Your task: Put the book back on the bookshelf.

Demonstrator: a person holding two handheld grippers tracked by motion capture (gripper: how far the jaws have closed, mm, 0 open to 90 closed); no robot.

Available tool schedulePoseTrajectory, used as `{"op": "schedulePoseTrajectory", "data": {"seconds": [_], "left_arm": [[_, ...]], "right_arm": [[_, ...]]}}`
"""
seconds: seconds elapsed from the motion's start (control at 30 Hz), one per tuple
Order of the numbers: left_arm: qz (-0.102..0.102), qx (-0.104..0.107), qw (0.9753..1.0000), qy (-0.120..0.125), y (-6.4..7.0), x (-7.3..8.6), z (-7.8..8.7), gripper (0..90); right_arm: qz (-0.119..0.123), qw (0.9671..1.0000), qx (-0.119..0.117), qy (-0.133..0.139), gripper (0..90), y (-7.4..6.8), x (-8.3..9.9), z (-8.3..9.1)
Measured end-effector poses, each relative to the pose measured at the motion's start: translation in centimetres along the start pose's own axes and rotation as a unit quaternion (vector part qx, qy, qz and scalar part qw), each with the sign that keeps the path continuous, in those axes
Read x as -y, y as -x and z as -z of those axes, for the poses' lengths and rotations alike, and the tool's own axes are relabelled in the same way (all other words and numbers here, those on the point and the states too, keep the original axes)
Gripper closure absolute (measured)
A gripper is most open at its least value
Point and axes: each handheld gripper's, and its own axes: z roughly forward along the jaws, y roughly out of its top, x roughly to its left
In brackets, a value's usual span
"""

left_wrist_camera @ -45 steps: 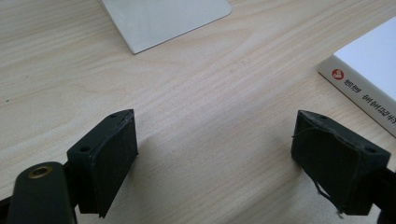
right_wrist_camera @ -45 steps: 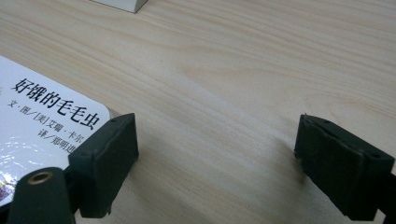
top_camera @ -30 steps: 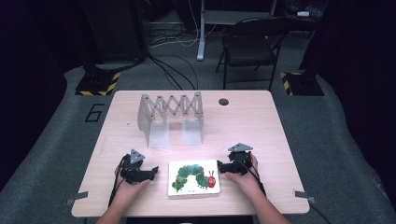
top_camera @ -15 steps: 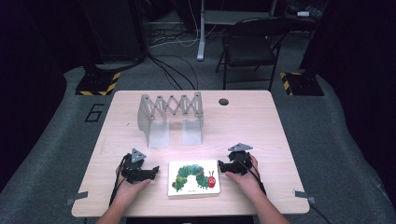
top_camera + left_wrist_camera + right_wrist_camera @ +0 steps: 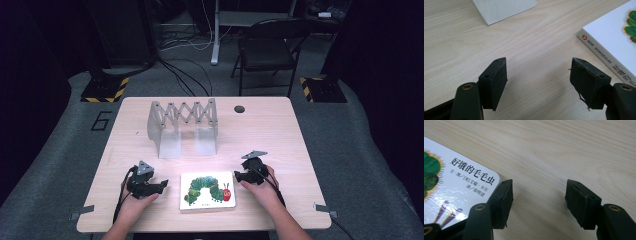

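The picture book (image 5: 208, 190) lies flat on the table (image 5: 280, 135) near your edge, between your two hands, cover up. Its long axis runs left to right across the table, roughly parallel to the near edge. From the high view, the green caterpillar on the cover arches from the left side to its red head at the right. In the left gripper view the book (image 5: 614, 37) shows its spine and a white corner of the cover at the right, lying beside the right-hand jaw, with bare table between the jaws.

Your left gripper (image 5: 161, 186) rests low on the table just left of the book, pointing toward it, with your left hand (image 5: 136, 200) wrapped around its body from behind. Its jaws stand well spread, and nothing is between them but wood grain (image 5: 537, 75).

Your right gripper (image 5: 239, 176) sits just off the book's upper right corner, pointing left toward it, with your right hand (image 5: 262, 187) behind it and the forearm coming in from the bottom edge. Its jaws are also spread wide over bare table (image 5: 537, 195); in the right gripper view the left-hand jaw is right at the rounded corner of the book (image 5: 461, 182), where the printed title shows.

Farther back, a grey expandable rack (image 5: 182, 125) stands upright on the table, well apart from the book, its slots empty.
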Motion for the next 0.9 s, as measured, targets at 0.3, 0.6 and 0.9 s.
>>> {"op": "schedulePoseTrajectory", "data": {"seconds": [0.3, 0.6, 0.9], "left_arm": [[0.015, 0.025, 0.9996, -0.003, 0.4, -0.2, 0.5, 33.9], [0.009, 0.039, 0.9991, -0.011, 1.2, -0.4, 0.7, 35.3], [-0.004, 0.048, 0.9988, -0.013, 2.2, -0.4, 0.9, 36.9]], "right_arm": [[-0.002, 0.9999, -0.015, -0.004, 45.0, -0.5, -0.2, 0.8], [0.004, 0.9998, -0.021, 0.0, 45.5, -0.5, -0.3, 1.5], [-0.006, 0.9996, -0.028, 0.004, 45.5, -0.5, -0.5, 1.9]]}}
